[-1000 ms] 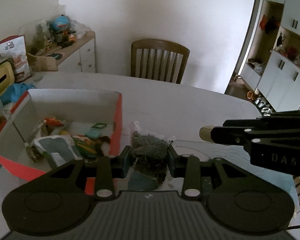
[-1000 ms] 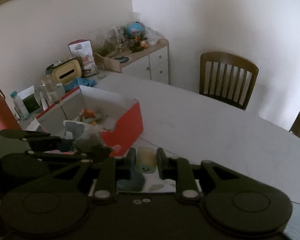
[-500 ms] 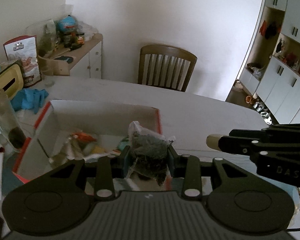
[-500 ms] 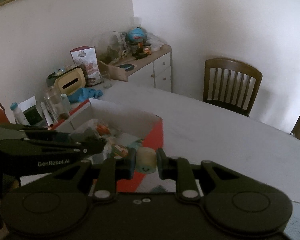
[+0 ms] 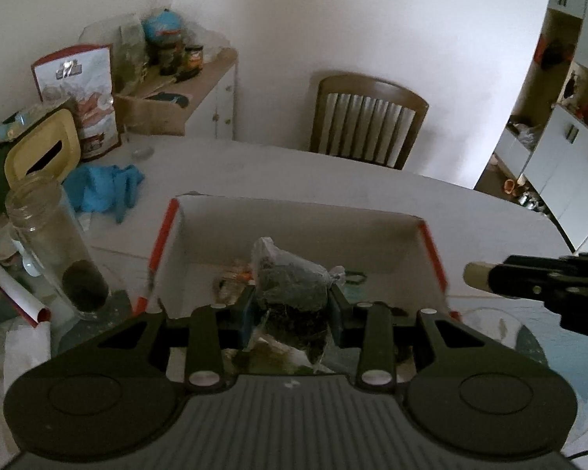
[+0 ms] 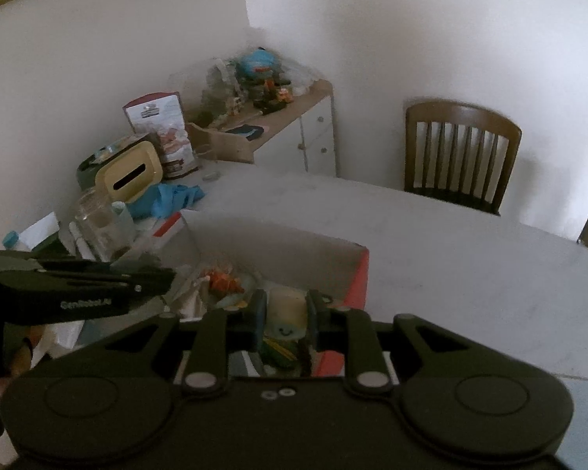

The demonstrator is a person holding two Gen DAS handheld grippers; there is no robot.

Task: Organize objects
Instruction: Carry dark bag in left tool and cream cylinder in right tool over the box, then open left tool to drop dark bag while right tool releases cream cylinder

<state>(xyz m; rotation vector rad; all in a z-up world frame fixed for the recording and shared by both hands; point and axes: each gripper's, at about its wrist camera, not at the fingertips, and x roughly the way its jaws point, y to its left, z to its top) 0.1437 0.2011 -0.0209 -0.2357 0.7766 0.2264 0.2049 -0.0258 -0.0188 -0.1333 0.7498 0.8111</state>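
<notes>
An open red-and-white box (image 5: pixel 431 243) with several small items inside stands on the white table. My left gripper (image 5: pixel 290 307) is shut on a clear plastic bag of dark stuff (image 5: pixel 290 286) and holds it over the box's near side. My right gripper (image 6: pixel 282 313) is shut on a pale yellow cylinder with a smiley face (image 6: pixel 286 311) and holds it over the box (image 6: pixel 356 274). The right gripper also shows in the left wrist view (image 5: pixel 490 276), at the box's right edge. The left gripper also shows in the right wrist view (image 6: pixel 153 276), at the left.
A glass jar (image 5: pixel 55 250), a yellow tissue box (image 5: pixel 43 152), blue gloves (image 5: pixel 106 184) and a paper roll (image 5: pixel 11 290) crowd the table's left end. A wooden chair (image 5: pixel 366 121) stands at the far side. A cluttered sideboard (image 6: pixel 278 117) stands against the wall.
Both grippers have moved left and forward with their loads, from beside the box to over it. Their grips have not changed.
</notes>
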